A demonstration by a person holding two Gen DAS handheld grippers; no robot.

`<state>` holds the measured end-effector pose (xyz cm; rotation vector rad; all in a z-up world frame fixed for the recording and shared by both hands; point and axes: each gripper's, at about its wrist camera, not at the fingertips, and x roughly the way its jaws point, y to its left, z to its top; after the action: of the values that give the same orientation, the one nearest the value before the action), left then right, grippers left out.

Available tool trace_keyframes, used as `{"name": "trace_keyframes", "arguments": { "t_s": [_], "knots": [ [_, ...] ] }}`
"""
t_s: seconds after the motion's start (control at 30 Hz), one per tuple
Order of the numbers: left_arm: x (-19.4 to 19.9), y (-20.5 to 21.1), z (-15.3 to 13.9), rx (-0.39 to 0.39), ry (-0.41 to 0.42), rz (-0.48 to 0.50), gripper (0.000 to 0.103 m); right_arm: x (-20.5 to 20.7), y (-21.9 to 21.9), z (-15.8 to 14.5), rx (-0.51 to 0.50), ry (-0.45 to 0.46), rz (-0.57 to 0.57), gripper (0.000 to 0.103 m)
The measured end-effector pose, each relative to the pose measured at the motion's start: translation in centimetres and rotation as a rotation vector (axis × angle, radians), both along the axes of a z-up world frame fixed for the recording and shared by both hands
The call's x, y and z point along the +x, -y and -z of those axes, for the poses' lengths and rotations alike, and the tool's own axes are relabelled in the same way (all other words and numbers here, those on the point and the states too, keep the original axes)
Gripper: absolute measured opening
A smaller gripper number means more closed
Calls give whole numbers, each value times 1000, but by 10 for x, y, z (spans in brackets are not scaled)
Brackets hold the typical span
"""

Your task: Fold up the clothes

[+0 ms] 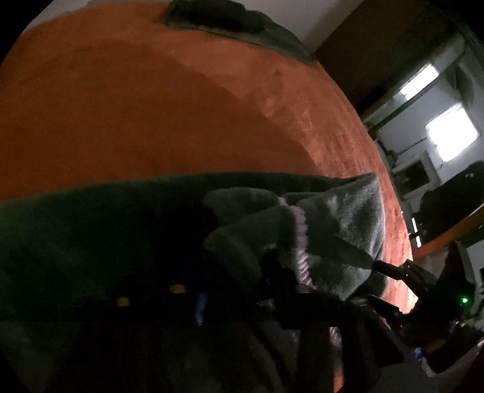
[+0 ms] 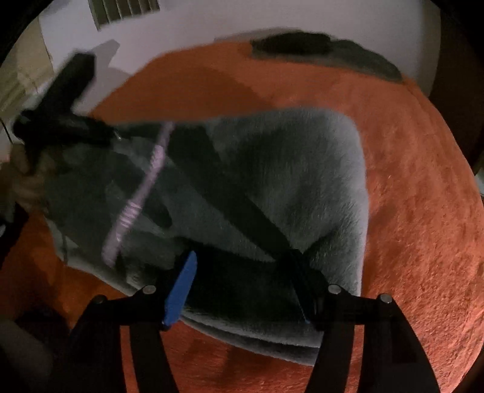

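A grey fleece garment (image 2: 272, 169) with a lilac elastic trim (image 2: 151, 169) lies bunched on the orange blanket (image 2: 408, 181). My right gripper (image 2: 242, 287) stands open. Its blue pad (image 2: 180, 290) and its dark finger are wide apart over the garment's near edge. In the right wrist view, a hand holds my left gripper (image 2: 116, 136) at the upper left. It looks shut on the garment's edge by the trim and lifts it. The left wrist view is dark. There the garment (image 1: 341, 211) drapes over my left gripper (image 1: 239, 290), and the right gripper (image 1: 390, 284) is at the right.
A dark folded cloth (image 2: 320, 48) lies at the far end of the orange blanket, against a white wall with a vent (image 2: 121, 10). In the left wrist view, bright windows (image 1: 450, 133) and furniture stand beyond the bed's right edge.
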<state>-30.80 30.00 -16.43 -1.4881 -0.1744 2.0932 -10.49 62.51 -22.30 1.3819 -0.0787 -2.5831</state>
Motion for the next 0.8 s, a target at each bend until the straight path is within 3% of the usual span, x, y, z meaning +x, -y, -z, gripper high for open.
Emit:
{"name": "trace_keyframes", "arguments": {
  "t_s": [0.2,0.3,0.37,0.43,0.5,0.6,0.67,0.8],
  "knots": [
    [4,-7,-46,50,-104,38,18,23,5,1,14,4,-6,62],
    [-7,-21,-38,-21,-163,62,21,28,6,2,7,20,-1,62],
    [-24,-26,-6,-80,-59,60,24,31,6,2,2,31,3,62],
    [-31,-18,14,-83,17,17,40,34,6,3,-2,42,6,62],
    [-31,0,12,-50,43,-47,52,37,6,4,-7,53,9,62],
    [-15,29,-10,47,34,-119,56,45,18,6,55,26,-52,62],
    [2,36,-19,128,55,-74,66,51,29,7,106,1,-103,62],
    [38,16,-8,109,139,40,66,63,49,10,210,-48,-205,62]
  ]
}}
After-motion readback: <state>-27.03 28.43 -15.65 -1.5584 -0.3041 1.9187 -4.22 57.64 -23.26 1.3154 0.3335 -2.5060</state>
